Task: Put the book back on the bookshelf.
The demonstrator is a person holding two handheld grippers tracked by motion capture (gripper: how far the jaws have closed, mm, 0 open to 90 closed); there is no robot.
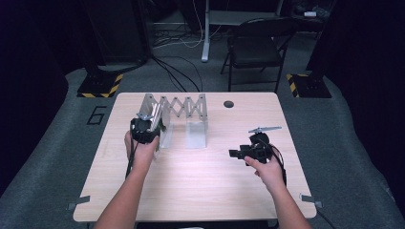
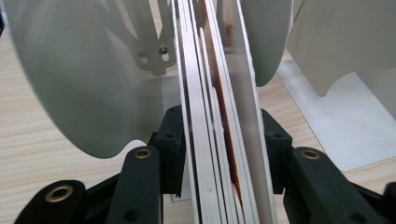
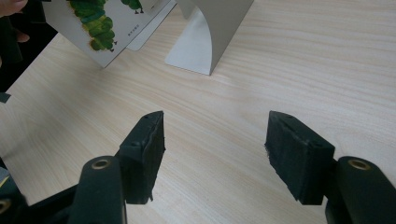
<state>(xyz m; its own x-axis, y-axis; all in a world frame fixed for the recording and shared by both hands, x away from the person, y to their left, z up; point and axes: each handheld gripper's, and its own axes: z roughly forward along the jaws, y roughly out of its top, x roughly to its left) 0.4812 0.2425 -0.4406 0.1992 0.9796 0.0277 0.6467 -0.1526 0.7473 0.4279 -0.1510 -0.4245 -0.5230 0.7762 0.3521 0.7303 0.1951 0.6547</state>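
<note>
Left hand [image 1: 141, 153]: entered from the near edge of the table [image 1: 200, 191], left of the metal rack.

Left gripper [image 1: 144, 130]: held at the near-left end of the rack; jaws clenched on a thin picture book [image 2: 219, 140], one black pad pressed against each cover, page edges facing the camera in the left gripper view.

Picture book: stood on edge at the rack's left end, against its leftmost divider [image 2: 84, 84]; cover with green caterpillar artwork seen in the right gripper view [image 3: 100, 28], slightly tilted.

Metal rack [image 1: 184, 107]: expanding type, silver, with scissor-lattice back and upright divider plates; set on the far-left part of the table, lattice toward the far edge. Flat foot plate [image 3: 189, 51] of one divider rested on the wood just right of the book.

Round hole [image 1: 229, 103]: in the tabletop, right of the rack, near the far edge.

Right gripper [image 1: 239, 153]: held over bare wood well to the right of and nearer than the rack, apart from it; jaws released, spread wide with nothing between the pads [image 3: 147, 144].

Right hand [image 1: 268, 169]: gripped the tool from the near side, right of the rack.
</note>
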